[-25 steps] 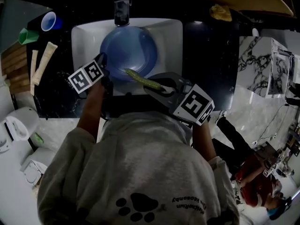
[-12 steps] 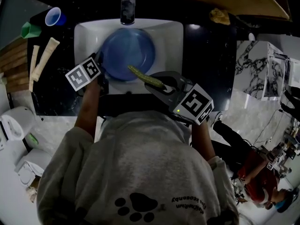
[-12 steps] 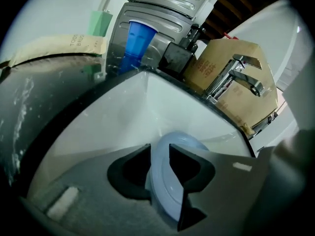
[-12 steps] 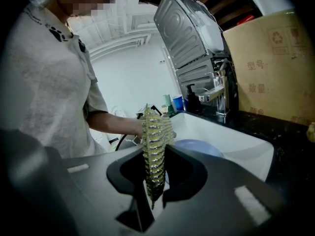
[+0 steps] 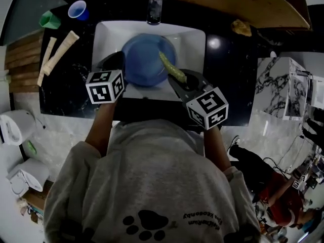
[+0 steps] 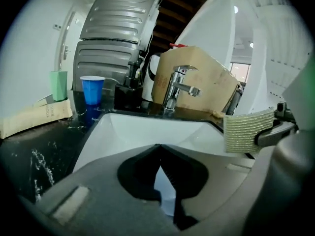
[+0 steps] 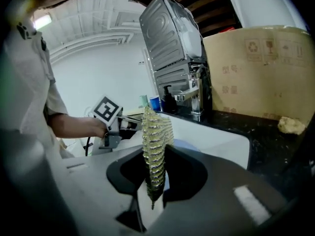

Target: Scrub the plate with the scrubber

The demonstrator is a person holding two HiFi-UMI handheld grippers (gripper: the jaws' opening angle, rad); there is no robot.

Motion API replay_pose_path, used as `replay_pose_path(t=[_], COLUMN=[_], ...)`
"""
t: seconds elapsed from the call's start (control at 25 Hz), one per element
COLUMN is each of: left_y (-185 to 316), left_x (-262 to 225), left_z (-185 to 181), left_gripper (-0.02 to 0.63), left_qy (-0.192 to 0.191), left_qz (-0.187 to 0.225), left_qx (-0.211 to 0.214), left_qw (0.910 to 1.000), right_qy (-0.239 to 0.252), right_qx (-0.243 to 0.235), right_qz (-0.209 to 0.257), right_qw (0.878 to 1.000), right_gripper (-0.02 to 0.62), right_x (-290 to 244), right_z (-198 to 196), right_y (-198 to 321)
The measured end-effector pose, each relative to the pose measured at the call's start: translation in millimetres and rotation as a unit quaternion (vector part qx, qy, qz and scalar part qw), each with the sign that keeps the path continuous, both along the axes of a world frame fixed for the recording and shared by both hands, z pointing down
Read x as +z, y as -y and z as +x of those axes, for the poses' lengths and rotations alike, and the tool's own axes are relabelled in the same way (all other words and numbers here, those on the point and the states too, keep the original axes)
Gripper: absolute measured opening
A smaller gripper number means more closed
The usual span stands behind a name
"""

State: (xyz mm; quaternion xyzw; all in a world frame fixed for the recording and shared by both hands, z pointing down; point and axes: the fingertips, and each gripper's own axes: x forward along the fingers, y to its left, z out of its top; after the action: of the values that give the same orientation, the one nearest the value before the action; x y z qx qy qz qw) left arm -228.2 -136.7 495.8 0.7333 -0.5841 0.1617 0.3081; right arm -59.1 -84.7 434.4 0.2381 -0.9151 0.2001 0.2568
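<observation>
- The left hand-held gripper (image 6: 158, 147) has just been closing. Its jaws now meet, clenched on nothing, at the 9 o'clock edge of the blue plate (image 5: 144, 59).
- The right hand-held gripper (image 7: 156, 152) grasps the ribbed yellow-green scrubber (image 5: 171, 67), which reaches toward 11 o'clock over the plate's 3 o'clock side.
- The plate lies in the white sink (image 5: 192, 39), with the tap (image 5: 155, 9) at its 12 o'clock.
- A blue cup (image 5: 78, 9) stands on the dark counter (image 5: 223, 70) at 10 o'clock.

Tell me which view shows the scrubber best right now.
Right gripper view: the scrubber stands edge-on, clamped in the right gripper. Head view shows it as a thin green strip over the plate; left gripper view catches its ribbed face at the frame's right edge.
</observation>
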Motion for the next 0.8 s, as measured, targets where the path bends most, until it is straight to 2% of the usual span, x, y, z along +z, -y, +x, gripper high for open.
replay_pose_path(t=[0.16,0.4,0.64,0.8], left_y=[-14,-28,-34,-50], left_x=[-23,-70,-124,-153], left_z=[12,22,37,53], left_gripper=[0.003,0.003,0.003,0.003], left_qy=[-0.014,-0.015,0.007,0.014], left_qz=[0.033,0.096,0.172,0.216], left_qx=[0.011,0.003,-0.003,-0.012], left_qw=[0.9993,0.9953,0.9851,0.9762], right_qy=[-0.009,-0.003,0.019,0.039], right_qx=[0.029,0.079,0.128,0.147], right_qz=[0.023,0.078,0.138,0.192], right_qw=[0.999,0.994,0.982,0.969], right_gripper=[0.073,0.073,0.072,0.072], right_x=[-2,-26,-59,-89], right_z=[-3,-11,-2,4], right_y=[10,21,30,27])
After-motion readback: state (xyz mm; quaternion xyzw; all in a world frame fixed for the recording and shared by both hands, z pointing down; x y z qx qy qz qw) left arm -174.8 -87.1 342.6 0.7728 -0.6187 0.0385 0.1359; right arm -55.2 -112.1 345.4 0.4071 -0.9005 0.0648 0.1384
